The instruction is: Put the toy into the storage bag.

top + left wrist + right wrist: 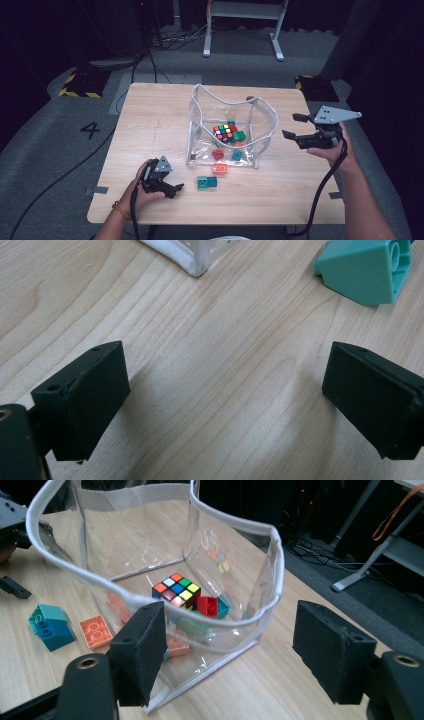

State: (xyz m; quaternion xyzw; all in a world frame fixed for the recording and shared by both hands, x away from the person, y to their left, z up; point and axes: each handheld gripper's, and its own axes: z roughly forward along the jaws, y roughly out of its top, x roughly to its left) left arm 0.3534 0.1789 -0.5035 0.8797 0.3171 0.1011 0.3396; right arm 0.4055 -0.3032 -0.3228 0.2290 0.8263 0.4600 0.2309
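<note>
Our left gripper (172, 189) sits low over the table (150, 120) with its jaws spread wide and only bare wood between them in the left gripper view; it holds nothing. Just ahead of it and a little to its right lies a teal block (206, 182) (in the left gripper view (367, 270) it shows at the upper right, beyond the right jaw and clear of it), and an orange block (220, 168) lies just past that, both outside the bag. A white-trimmed corner of the clear plastic bag (192, 260) shows straight ahead of the left jaws, near but apart from them.

Our right gripper (295, 126) hangs off the bag's far side from the left one, jaws wide apart and empty, pointing at the bag (230, 130) but not touching it. In the right gripper view the bag's white rim (150, 600) curves across just in front of the left jaw. Inside the bag, beyond that rim, we see a colour cube (176, 590) with a red block (207, 606) just beside it, and other small blocks on the bag's floor, blurred through the plastic. Past the left jaw, outside the bag, lie the teal block (50, 625) and the orange block (97, 631) side by side.
</note>
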